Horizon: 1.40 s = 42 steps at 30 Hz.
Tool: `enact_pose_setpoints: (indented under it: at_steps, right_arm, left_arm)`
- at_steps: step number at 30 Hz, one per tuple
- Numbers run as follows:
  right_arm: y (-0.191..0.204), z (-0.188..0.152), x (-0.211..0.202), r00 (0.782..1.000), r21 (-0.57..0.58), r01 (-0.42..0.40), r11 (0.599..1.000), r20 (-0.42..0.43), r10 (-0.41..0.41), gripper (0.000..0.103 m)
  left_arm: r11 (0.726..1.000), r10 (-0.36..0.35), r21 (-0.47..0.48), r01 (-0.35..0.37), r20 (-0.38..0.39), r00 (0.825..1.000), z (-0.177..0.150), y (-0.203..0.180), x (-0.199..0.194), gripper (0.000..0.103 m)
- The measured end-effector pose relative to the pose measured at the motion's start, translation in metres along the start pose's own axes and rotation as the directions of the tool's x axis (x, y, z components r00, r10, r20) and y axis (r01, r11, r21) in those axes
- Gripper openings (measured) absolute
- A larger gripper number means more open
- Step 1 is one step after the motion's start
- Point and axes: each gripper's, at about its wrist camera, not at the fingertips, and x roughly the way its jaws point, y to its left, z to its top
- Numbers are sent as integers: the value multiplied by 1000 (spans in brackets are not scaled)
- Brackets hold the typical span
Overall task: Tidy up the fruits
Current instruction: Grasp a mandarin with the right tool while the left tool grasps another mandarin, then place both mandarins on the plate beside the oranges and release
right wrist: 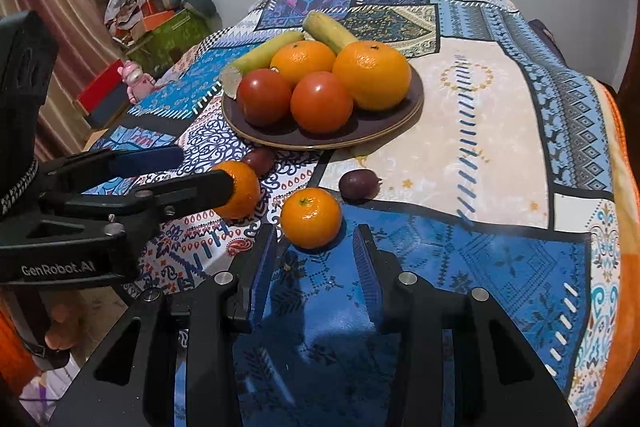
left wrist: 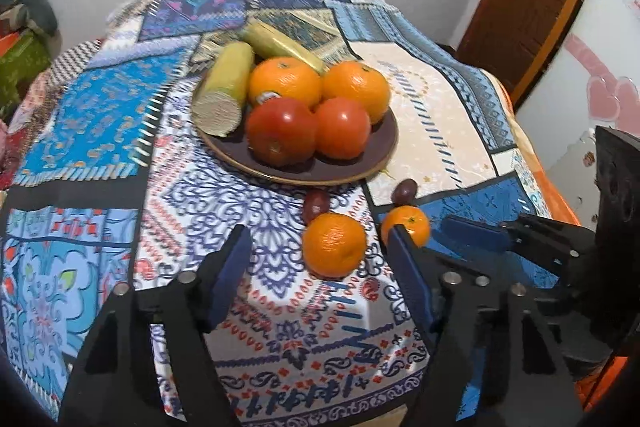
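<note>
We hold our left claw (left wrist: 316, 259) wide over the patchwork-covered table (left wrist: 436, 115), its fingers on either side of a loose mandarin (left wrist: 334, 245) without touching it, near the table's near edge. Our right claw (right wrist: 316, 247) is open too, just short of a second mandarin (right wrist: 311, 217). Beyond them two dark passion fruits (right wrist: 359, 183) lie beside the brown plate (right wrist: 320, 139) of oranges, tomatoes and bananas mid-table.

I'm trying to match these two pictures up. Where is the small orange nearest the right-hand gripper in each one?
Left wrist view: small orange, lower right, partly behind a blue finger.
Right wrist view, lower middle, just ahead of the open fingers.
Shared landmark: the plate beyond it.
</note>
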Motion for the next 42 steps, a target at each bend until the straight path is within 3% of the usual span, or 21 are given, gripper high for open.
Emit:
enact_pose_setpoints:
  at_steps: [3,7,9,28,42]
  right_arm:
    - [2,2,3,1000,-10,-4,1000,-6,4,36]
    - [4,2,9,1000,-20,-6,1000,-17,6,35]
    - [4,2,12,1000,-22,2,1000,-20,-3,35]
    - [10,12,-6,999,-33,2,999,39,-1,32]
    - [9,52,-27,988,-48,21,999,155,-13,32]
  left_arm:
    - [1000,0,-2,0,-21,1000,-1,0,7,58]
    - [999,-34,-10,33,-60,998,-3,1,17,40]
    - [999,-41,-7,41,-58,997,-2,-1,19,39]
    - [998,-52,-33,52,11,999,3,6,-13,38]
    - [999,5,-54,1,116,993,42,18,-41,38]
